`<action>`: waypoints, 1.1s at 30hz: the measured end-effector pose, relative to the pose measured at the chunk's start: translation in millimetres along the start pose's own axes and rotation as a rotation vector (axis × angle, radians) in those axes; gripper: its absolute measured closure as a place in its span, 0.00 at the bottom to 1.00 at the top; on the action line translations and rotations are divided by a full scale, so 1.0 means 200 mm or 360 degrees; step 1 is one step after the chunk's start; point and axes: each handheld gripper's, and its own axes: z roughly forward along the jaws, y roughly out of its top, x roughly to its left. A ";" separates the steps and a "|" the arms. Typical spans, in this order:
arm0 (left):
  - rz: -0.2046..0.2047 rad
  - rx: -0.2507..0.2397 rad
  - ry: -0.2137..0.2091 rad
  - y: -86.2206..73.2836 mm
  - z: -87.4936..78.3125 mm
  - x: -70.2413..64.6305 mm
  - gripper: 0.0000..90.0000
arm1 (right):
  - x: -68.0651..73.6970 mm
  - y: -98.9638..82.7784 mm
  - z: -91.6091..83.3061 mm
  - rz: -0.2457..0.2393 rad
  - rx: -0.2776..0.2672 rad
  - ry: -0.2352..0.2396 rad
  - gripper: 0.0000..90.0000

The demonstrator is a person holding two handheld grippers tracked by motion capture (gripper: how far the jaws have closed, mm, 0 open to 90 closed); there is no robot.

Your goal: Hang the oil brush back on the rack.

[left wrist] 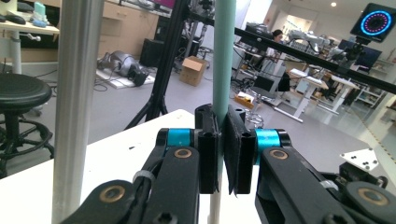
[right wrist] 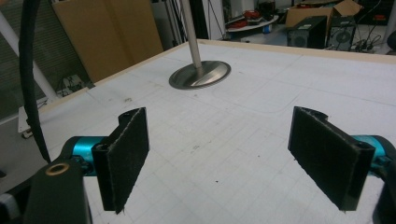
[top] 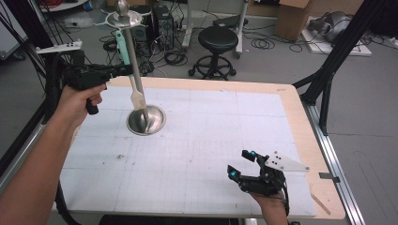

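the teal-handled spatula [top: 126,63] hangs upright just beside the steel stand's pole [top: 133,61], its handle clenched in the left gripper [top: 123,70], its pale blade above the stand's round base [top: 146,120]. that base sits on a white gridded mat [top: 197,140] over a wooden table [top: 300,122]. well apart from the stand, the right gripper [top: 240,164] hovers with jaws spread. beyond the stand: a black stool [top: 217,44], cables, cardboard boxes.
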 end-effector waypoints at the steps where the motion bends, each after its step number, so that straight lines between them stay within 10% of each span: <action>1: -0.0014 -0.0013 0.0018 0.00 0.00 0.00 0.93 | 0.00 0.00 0.00 0.0001 0.0004 0.0008 0.22; 16: 0.0003 0.0028 0.0093 0.01 0.01 0.00 0.90 | 0.01 0.00 0.01 0.0005 0.0015 0.0013 0.22; 23: 0.0137 -0.0053 0.0213 -0.03 -0.06 -0.02 0.51 | 0.00 0.00 0.00 0.0007 0.0006 0.0009 0.22; 33: 0.0263 -0.0127 0.0362 -0.21 -0.26 -0.10 0.30 | -0.02 0.00 -0.03 0.0025 -0.0037 -0.0105 0.22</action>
